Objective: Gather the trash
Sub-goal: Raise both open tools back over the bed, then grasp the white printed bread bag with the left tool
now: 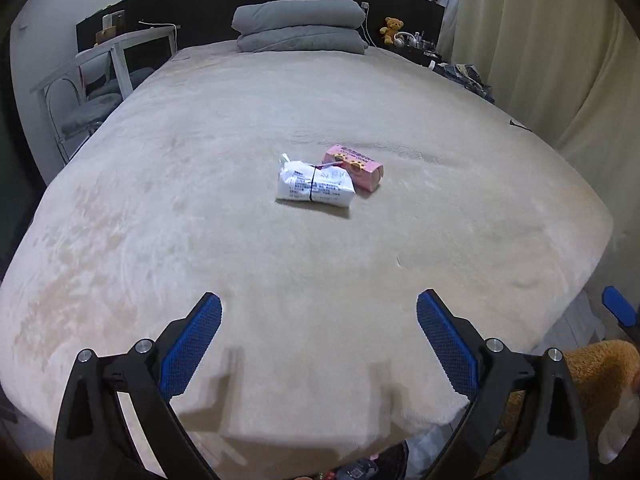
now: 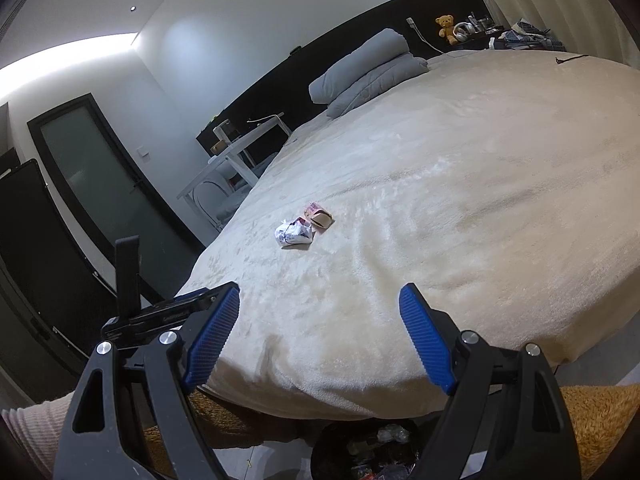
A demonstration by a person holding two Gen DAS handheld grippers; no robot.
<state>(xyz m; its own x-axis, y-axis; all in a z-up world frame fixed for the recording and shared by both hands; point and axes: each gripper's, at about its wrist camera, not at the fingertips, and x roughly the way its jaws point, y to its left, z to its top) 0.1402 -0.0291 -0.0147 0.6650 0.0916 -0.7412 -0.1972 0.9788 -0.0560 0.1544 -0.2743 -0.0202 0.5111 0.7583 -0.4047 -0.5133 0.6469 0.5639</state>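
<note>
A white crumpled packet (image 1: 315,186) with a dark band lies in the middle of the beige bed (image 1: 200,240), touching a pink carton (image 1: 354,166) just behind it. My left gripper (image 1: 319,310) hovers open over the bed's near edge, well short of both, nothing between its blue pads. In the right wrist view the white packet (image 2: 294,233) and the pink carton (image 2: 319,214) lie far ahead, and my right gripper (image 2: 320,298) is open and empty above the bed's near corner. A dark trash bin (image 2: 360,452) with rubbish inside stands on the floor below the bed edge.
Folded grey bedding (image 1: 300,28) rests by the black headboard. A white table and chair (image 1: 100,76) stand left of the bed. A teddy bear (image 1: 392,28) and small items sit on the right shelf. Curtains (image 1: 560,60) hang right. A dark door (image 2: 100,168) is at the left.
</note>
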